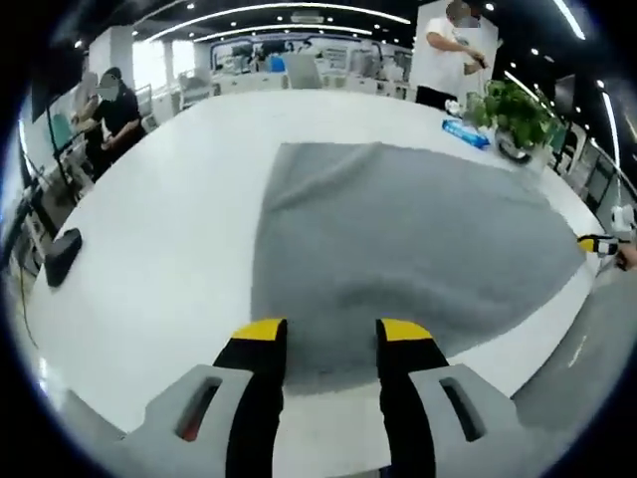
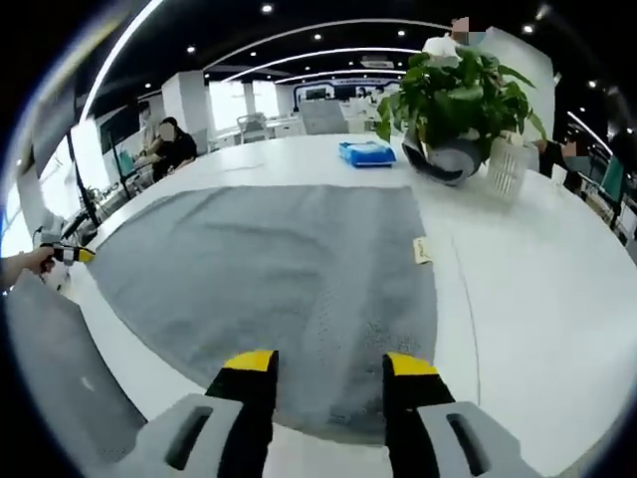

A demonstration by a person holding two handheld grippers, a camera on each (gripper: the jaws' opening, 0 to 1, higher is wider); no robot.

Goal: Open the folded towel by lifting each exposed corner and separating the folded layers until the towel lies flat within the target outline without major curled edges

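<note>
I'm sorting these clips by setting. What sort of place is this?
Most likely an open-plan office or lab: long ceiling light strips, people at desks in the background, and a big white table holding the grey towel and a potted plant.

A: Where does the left gripper view look from?
B: Low and close, at one towel (image 1: pixel 398 249) edge, across the tabletop (image 1: pixel 169 259).
A: And the right gripper view?
B: Same, from another edge. Both show the towel (image 2: pixel 269 269) and plant (image 2: pixel 453 90).
</note>
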